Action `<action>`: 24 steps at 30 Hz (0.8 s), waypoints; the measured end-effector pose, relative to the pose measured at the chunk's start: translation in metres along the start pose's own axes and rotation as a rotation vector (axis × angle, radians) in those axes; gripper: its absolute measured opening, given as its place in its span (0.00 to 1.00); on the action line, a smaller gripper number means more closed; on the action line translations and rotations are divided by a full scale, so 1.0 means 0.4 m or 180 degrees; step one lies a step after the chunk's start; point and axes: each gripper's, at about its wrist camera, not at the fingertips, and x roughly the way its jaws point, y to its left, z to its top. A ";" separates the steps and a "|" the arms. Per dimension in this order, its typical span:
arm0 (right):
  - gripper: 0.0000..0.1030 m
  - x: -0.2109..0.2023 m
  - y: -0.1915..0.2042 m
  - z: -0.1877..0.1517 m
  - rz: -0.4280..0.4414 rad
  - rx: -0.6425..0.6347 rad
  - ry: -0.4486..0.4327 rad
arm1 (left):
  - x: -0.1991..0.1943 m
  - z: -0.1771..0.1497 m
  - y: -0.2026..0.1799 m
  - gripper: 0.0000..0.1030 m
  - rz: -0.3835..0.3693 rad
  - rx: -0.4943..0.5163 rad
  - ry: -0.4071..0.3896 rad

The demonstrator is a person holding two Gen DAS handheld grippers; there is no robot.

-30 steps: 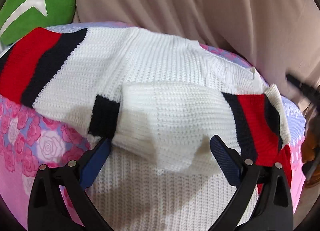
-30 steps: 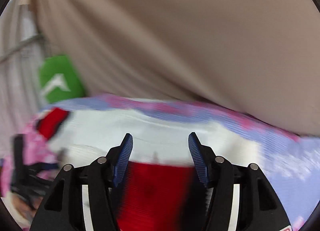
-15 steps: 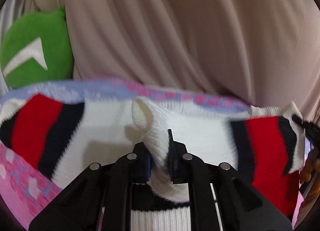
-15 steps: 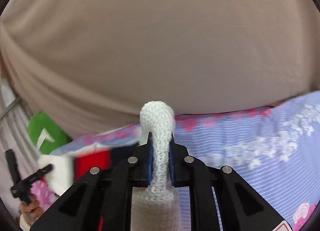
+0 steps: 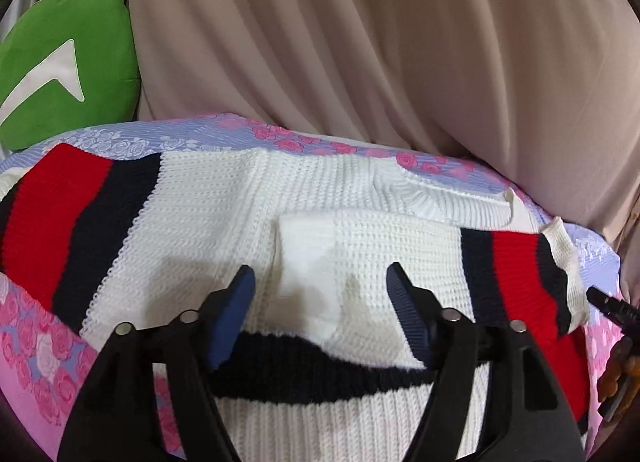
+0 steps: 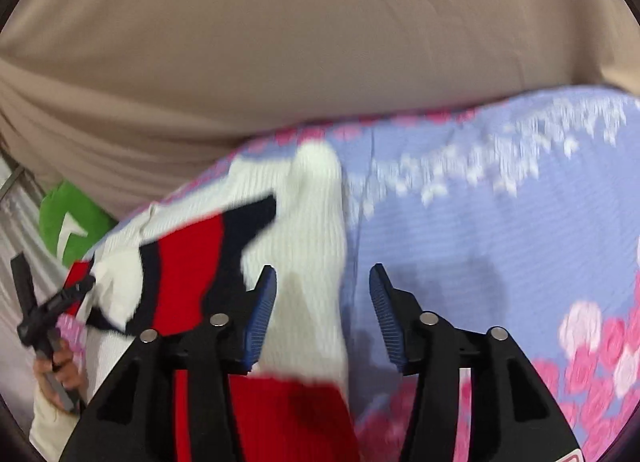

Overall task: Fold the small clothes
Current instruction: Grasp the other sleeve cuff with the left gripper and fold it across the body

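Observation:
A white knit sweater (image 5: 224, 197) with red and navy stripes lies on a floral bedsheet (image 5: 120, 137). One sleeve (image 5: 400, 250) is folded across its body, with the striped cuff (image 5: 520, 282) at the right. My left gripper (image 5: 320, 282) is open and empty just above the folded sleeve. My right gripper (image 6: 322, 298) is open and empty over the sweater's white edge (image 6: 312, 229) and the sheet (image 6: 480, 229); this view is blurred. The left gripper's black frame (image 6: 44, 314) shows at the left there.
A beige curtain (image 5: 360, 41) hangs behind the bed. A green cushion (image 5: 64, 73) sits at the back left. The bed's right edge (image 5: 608, 262) lies near the cuff.
Half a second ago both grippers were shut on sweater fabric and held it up. Both have let go and opened, and the sleeve lies flat across the body.

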 end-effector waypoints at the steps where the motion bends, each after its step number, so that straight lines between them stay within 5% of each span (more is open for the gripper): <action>1: 0.49 0.016 0.000 -0.014 0.0014 -0.0023 0.0087 | 0.009 -0.009 0.001 0.64 0.0005 0.0006 0.0057; 3: 0.40 0.033 0.028 -0.056 -0.0001 -0.0113 0.0152 | 0.054 -0.020 -0.005 0.55 -0.0005 -0.0071 0.0269; 4: 0.30 0.037 0.040 -0.056 -0.0024 -0.0178 0.0134 | 0.069 -0.023 -0.009 0.40 0.0032 -0.0097 0.0342; 7: 0.20 -0.074 0.070 -0.062 0.0040 -0.0228 -0.0277 | 0.060 -0.021 -0.013 0.24 0.0078 -0.0056 0.0225; 9: 0.19 -0.117 0.034 -0.061 0.0011 -0.0115 -0.0428 | 0.055 -0.032 -0.004 0.24 0.0149 -0.0030 0.0221; 12: 0.20 -0.024 -0.044 -0.080 -0.0231 0.0015 0.0065 | 0.065 -0.038 0.002 0.24 0.0140 -0.0059 0.0241; 16: 0.23 -0.051 -0.030 -0.063 -0.0253 0.0052 -0.0094 | 0.061 -0.047 -0.023 0.26 0.0339 0.0082 0.0213; 19: 0.24 -0.104 0.045 -0.053 -0.0500 -0.0097 -0.0524 | 0.061 -0.049 -0.024 0.27 0.0387 0.0109 0.0195; 21: 0.24 -0.100 0.110 -0.041 -0.0334 -0.0315 -0.0592 | 0.058 -0.051 -0.023 0.27 0.0389 0.0101 0.0189; 24: 0.20 0.000 0.167 -0.007 0.0018 -0.0521 -0.0170 | 0.057 -0.057 -0.029 0.27 0.0414 0.0133 0.0179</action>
